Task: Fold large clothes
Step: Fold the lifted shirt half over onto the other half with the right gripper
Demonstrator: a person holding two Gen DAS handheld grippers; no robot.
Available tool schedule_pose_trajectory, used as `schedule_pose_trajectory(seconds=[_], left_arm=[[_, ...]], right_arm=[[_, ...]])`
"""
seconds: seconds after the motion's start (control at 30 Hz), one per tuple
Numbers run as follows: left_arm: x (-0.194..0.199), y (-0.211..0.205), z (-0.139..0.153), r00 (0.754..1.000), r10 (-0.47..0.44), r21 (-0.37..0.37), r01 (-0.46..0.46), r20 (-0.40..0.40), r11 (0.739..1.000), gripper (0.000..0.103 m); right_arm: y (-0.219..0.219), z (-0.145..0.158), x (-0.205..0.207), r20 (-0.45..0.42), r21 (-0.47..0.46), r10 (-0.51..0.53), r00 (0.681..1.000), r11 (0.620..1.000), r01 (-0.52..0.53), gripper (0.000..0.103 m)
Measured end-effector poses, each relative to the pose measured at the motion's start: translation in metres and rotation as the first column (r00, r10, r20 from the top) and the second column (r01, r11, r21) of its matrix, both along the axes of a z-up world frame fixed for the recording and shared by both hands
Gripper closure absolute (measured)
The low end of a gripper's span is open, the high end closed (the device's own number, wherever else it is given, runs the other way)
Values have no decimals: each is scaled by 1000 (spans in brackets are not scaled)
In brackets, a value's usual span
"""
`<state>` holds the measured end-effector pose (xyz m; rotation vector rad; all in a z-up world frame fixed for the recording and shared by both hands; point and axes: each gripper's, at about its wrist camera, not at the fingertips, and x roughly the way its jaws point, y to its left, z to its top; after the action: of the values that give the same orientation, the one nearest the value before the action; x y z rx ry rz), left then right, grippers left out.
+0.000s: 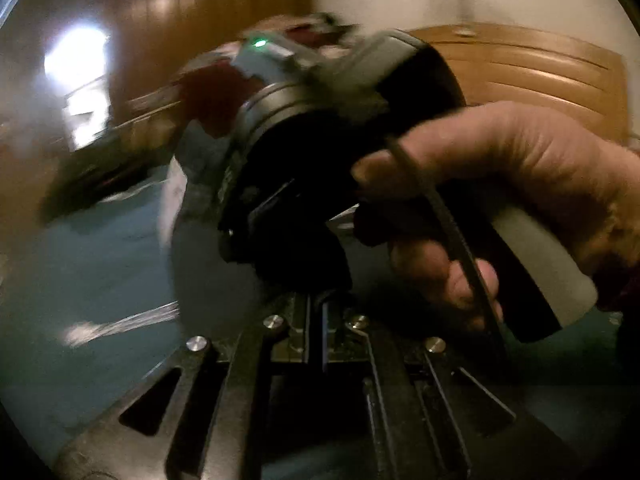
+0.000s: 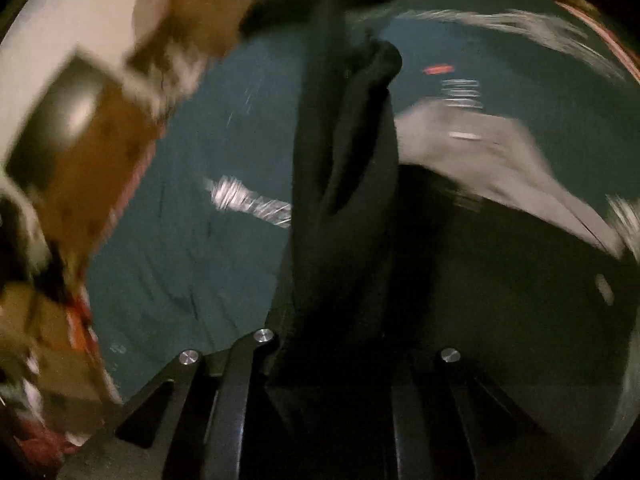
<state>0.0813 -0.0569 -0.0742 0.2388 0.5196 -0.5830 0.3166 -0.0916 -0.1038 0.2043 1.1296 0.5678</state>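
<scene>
Lifting the dark garment (image 2: 344,168) clamped in our right gripper (image 2: 340,344), left gripper (image 1: 316,320) fingers narrow, we are judging folding barely begun.

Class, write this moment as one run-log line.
left gripper: jaws shut | right gripper: holds black garment | surface: teal cloth | both views blurred

Black garment (image 2: 344,184), teal surface (image 2: 224,128).

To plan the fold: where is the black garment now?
In the right wrist view, the black garment hangs in the centre, over the teal surface, left of a grey cloth.
</scene>
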Motion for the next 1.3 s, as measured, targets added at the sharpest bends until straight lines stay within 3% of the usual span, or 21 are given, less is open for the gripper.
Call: schedule_pose_trajectory(seconds=[0.1, 0.2, 0.3, 0.37, 0.43, 0.5, 0.6, 0.63, 0.73, 0.8, 0.83, 0.9, 0.93, 0.97, 1.07, 1.1, 1.13, 1.17, 1.2, 1.27, 1.3], left_arm=[[0, -47, -13, 992, -115, 13, 116, -43, 993, 101], [9, -88, -39, 972, -187, 24, 192, -145, 981, 100], [26, -113, -75, 938, -199, 52, 222, -283, 974, 100], [28, -116, -86, 937, -173, 85, 207, -303, 975, 100], [22, -105, -76, 940, -174, 92, 209, -294, 974, 100], [9, -86, -61, 945, -184, 73, 211, -271, 975, 100], [-14, -34, -35, 972, -136, 59, 150, -193, 987, 99], [-19, -19, -30, 978, -106, 49, 117, -180, 992, 99], [-17, 32, -18, 990, 54, 37, -50, -129, 998, 100], [-11, 45, -20, 988, 110, 50, -105, -105, 993, 100], [-12, 43, -24, 987, 121, 70, -114, -102, 991, 100], [-8, 47, -28, 984, 133, 81, -124, -117, 989, 100], [-8, 50, -24, 983, 147, 69, -140, -110, 988, 100], [-1, 55, -21, 982, 165, 49, -161, -97, 986, 100], [18, 38, -35, 985, 136, 69, -129, -110, 989, 100], [24, 27, -50, 984, 90, 130, -71, -152, 989, 99], [30, 15, -70, 982, 69, 231, -27, -173, 973, 100], [31, 6, -93, 982, 70, 346, -6, -173, 938, 100], [27, 7, -106, 987, 55, 378, 5, -148, 926, 100], [20, 13, -94, 987, 70, 358, -14, -144, 934, 100], [18, 21, -75, 985, 88, 292, -42, -148, 955, 100]], right_arm=[[-88, 0, -34, -8, 75, -138, 990, 988, 138, 88], [-153, -26, -47, -68, 92, -229, 971, 968, 234, 88], [-197, -69, -44, -152, 75, -272, 950, 955, 286, 88], [-218, -100, -42, -213, 105, -281, 936, 946, 308, 88], [-234, -114, -35, -241, 180, -281, 929, 928, 327, 90], [-239, -115, -36, -261, 234, -259, 930, 918, 322, 84], [-248, -108, -56, -270, 291, -248, 930, 900, 325, 61], [-251, -105, -66, -267, 305, -252, 930, 894, 329, 48], [-250, -88, -100, -228, 302, -264, 937, 896, 326, 27], [-236, -86, -114, -224, 285, -232, 946, 913, 292, 26], [-229, -86, -120, -215, 264, -223, 951, 924, 277, 27], [-220, -85, -125, -191, 195, -235, 953, 943, 271, 55], [-217, -86, -125, -196, 169, -239, 951, 947, 273, 83], [-218, -89, -125, -197, 136, -255, 947, 949, 284, 93], [-240, -101, -142, -222, 173, -272, 936, 934, 312, 100], [-246, -106, -144, -226, 179, -274, 935, 932, 317, 101], [-249, -109, -145, -230, 182, -271, 935, 931, 315, 101], [-249, -110, -144, -231, 175, -270, 935, 933, 313, 101], [-245, -110, -134, -226, 150, -272, 936, 939, 309, 101], [-245, -108, -138, -216, 133, -266, 939, 945, 298, 101], [-241, -108, -137, -215, 126, -268, 939, 946, 299, 102]])
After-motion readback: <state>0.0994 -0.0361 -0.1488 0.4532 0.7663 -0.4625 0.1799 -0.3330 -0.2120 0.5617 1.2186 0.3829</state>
